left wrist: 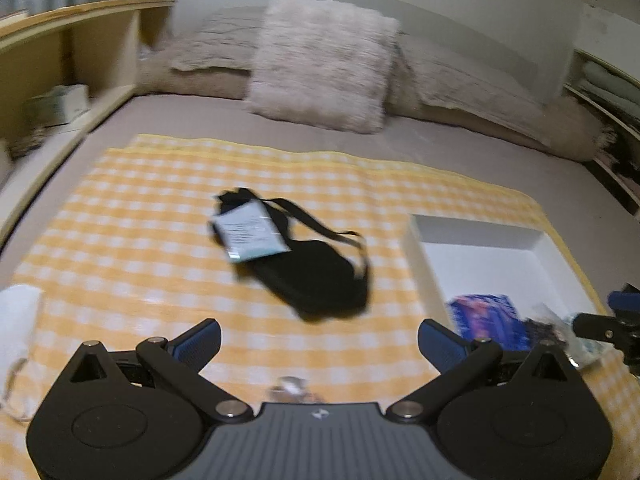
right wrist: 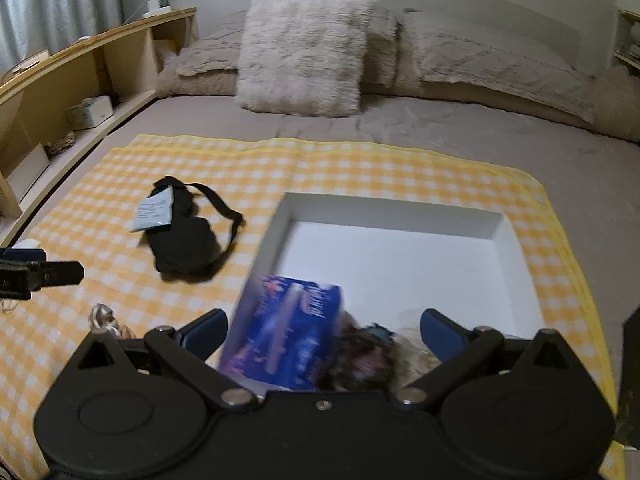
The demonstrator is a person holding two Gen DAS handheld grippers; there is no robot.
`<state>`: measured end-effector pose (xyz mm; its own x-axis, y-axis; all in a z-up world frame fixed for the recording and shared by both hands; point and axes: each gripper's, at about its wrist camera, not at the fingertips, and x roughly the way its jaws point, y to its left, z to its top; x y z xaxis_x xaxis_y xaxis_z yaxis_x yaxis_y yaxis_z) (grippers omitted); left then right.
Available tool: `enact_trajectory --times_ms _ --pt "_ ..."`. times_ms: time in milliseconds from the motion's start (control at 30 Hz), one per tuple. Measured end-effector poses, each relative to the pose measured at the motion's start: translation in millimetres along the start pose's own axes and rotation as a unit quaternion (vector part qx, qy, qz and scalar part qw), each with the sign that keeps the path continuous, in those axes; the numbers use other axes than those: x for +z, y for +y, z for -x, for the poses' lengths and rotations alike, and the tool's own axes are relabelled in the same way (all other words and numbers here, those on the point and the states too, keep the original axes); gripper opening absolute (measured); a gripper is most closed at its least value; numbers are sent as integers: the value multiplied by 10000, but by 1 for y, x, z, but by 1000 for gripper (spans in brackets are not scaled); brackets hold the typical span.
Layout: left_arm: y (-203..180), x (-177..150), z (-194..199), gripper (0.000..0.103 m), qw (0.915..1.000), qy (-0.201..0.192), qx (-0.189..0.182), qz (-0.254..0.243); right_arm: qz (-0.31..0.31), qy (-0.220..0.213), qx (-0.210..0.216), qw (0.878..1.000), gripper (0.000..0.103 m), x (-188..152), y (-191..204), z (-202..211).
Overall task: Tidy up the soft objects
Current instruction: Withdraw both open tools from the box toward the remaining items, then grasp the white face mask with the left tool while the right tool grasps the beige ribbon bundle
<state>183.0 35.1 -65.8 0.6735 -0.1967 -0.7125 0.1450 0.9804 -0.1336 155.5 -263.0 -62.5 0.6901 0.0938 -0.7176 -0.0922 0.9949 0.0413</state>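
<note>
The left gripper (left wrist: 319,340) hangs wide apart over a checked cloth (left wrist: 132,216). At twelve o'clock lies a black eye mask (left wrist: 316,276); at two o'clock, a white box (left wrist: 480,236).

One black eye mask (right wrist: 188,240); one white box (right wrist: 404,216); one blue packet (right wrist: 286,336); one fluffy cushion (right wrist: 304,52).

Both grippers: matte black linkage bodies
Blue ribbed fingers (left wrist: 200,340), silver pivot screws (right wrist: 235,396), grey ribbed centre plate (left wrist: 320,440) on left unit.

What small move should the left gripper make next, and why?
Probably ease the left gripper forward and down toward the black fabric eye mask with a white tag. Its jaws are open and empty, the mask lies loose on the yellow checked cloth, outside the white box.
</note>
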Motion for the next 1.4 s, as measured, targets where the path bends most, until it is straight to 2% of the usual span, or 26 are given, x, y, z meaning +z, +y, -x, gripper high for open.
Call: enact_trajectory --times_ms 200,367,533,667,867,1033,1233,1400 --pt "47 3 7 103 9983 -27 499 314 87 -40 312 9995 103 11 33 -11" --pt "92 4 14 103 9935 -77 924 655 239 -25 645 9976 103 17 65 -20" --pt "143 1 18 103 9855 -69 1383 977 322 7 944 9950 103 19 92 -28" --pt "186 -5 22 103 9761 -29 1821 1189 393 159 1167 9923 103 16 114 -34" --pt "242 -19 21 103 9621 196 2236 1547 522 432 1385 9880 103 7 143 -49" --pt "266 -30 11 103 9602 440 2195 1671 515 808 1528 9836 103 0 164 -68" --pt "272 -36 -10 103 9604 683 2055 1754 596 1079 1580 9797 103 -5 184 -87" --pt "277 -35 -24 103 9520 704 2189 2023 652 1166 1552 9788 103 -6 195 -100"
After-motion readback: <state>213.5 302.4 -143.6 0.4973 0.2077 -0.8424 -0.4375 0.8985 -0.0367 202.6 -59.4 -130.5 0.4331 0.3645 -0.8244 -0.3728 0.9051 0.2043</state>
